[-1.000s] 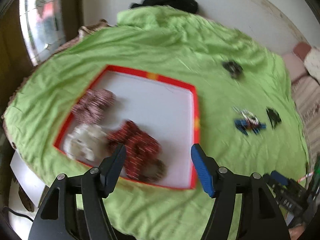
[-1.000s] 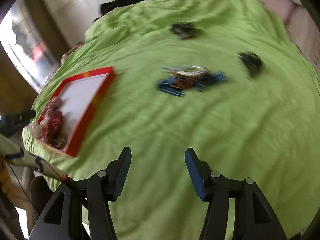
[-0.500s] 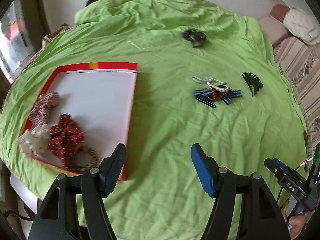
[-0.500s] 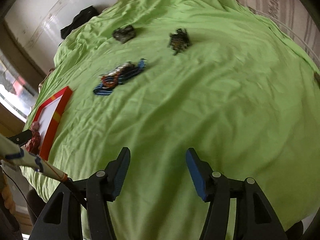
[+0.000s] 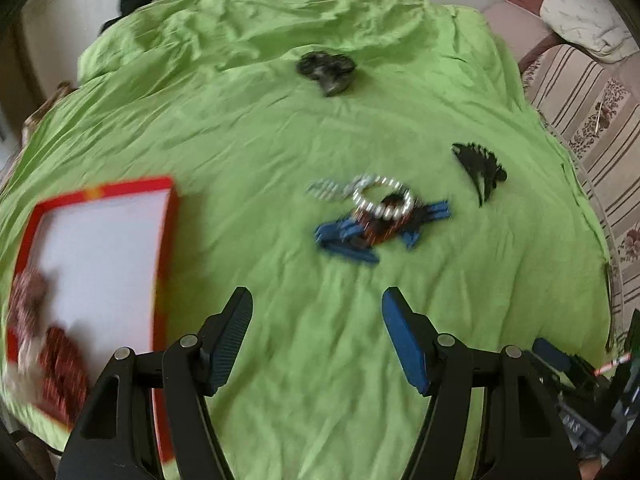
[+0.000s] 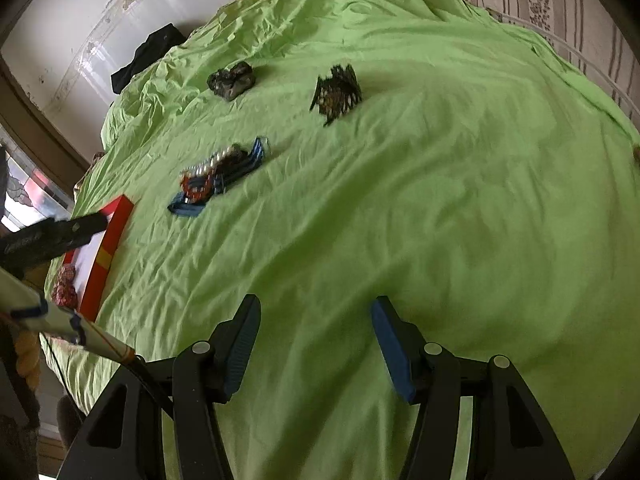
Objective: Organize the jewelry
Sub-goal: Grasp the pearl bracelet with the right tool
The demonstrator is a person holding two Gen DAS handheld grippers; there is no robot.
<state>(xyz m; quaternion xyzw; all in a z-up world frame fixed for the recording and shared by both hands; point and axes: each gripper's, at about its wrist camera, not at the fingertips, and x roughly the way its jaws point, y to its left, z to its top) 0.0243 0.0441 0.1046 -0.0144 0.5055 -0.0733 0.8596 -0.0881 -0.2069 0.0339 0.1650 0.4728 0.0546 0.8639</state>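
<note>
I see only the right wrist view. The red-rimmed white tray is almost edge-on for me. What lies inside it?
Observer: In the left wrist view the red-rimmed white tray is mostly bare. Red patterned fabric scrunchies, blurred, crowd its lower left corner.
Operator: And the left hand-held gripper? I see only a dark part of it.
Observer: Its jaws stand open with nothing between them, over the bare green cloth.
Operator: How does the white bead bracelet lie?
Observer: As a closed ring on top of the pile of blue clips.
</note>
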